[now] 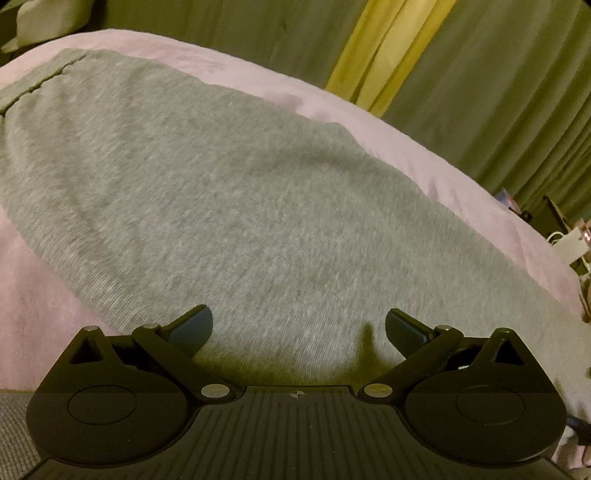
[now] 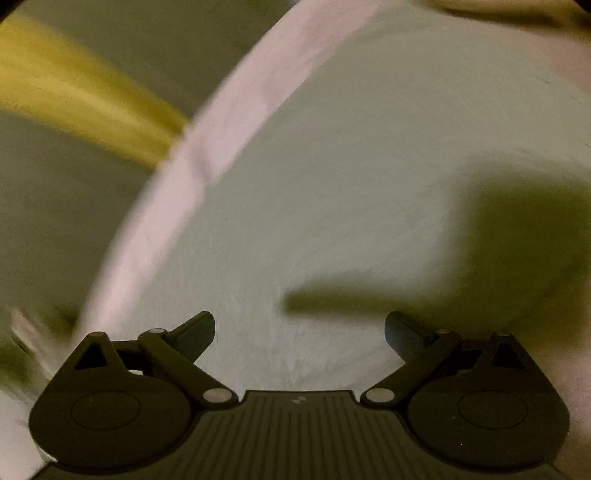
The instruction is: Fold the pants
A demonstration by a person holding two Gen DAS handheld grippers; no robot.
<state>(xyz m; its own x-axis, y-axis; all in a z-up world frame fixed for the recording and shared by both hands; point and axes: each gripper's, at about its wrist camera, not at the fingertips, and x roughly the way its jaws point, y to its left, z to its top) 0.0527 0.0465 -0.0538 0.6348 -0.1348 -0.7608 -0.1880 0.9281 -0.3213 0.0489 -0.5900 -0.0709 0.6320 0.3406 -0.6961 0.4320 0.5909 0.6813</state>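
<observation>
Grey knit pants lie spread flat on a pale pink bed cover, filling most of the left wrist view. A stitched seam shows at their far left end. My left gripper hovers close over the near part of the pants, jaws wide apart and empty. In the blurred right wrist view the same grey pants lie under my right gripper, which is also wide open and empty. A dark shadow falls on the fabric to its right.
The pink bed cover edges the pants. Green curtains with a yellow strip hang behind the bed. Cluttered items with white cables sit past the bed's right edge. A pillow lies at far left.
</observation>
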